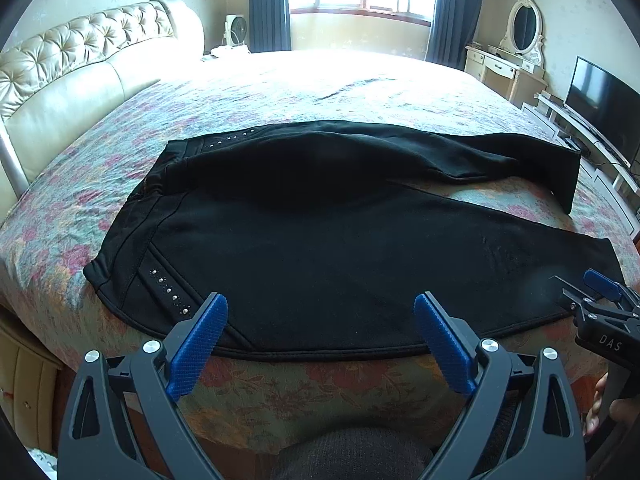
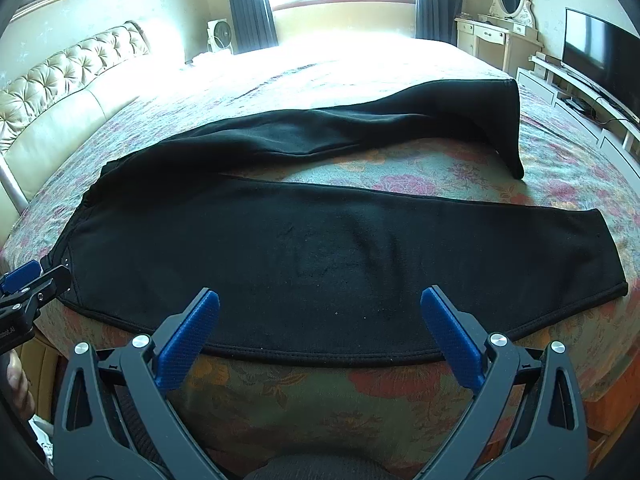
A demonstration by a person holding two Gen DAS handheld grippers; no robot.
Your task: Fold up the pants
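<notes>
Left wrist view: black pants [image 1: 340, 248] spread flat on the flowery bed cover [image 1: 280, 88], waist to the left, two legs reaching right with a gap of cover between them. Left gripper [image 1: 320, 308] wide open, holding nothing, right by the near edge of the pants. Right wrist view: same pants [image 2: 320, 260], near leg straight ahead, far leg behind it. Right gripper [image 2: 320, 304] wide open too, holding nothing, close to the near hem. TV [image 2: 600, 60] at far right.
</notes>
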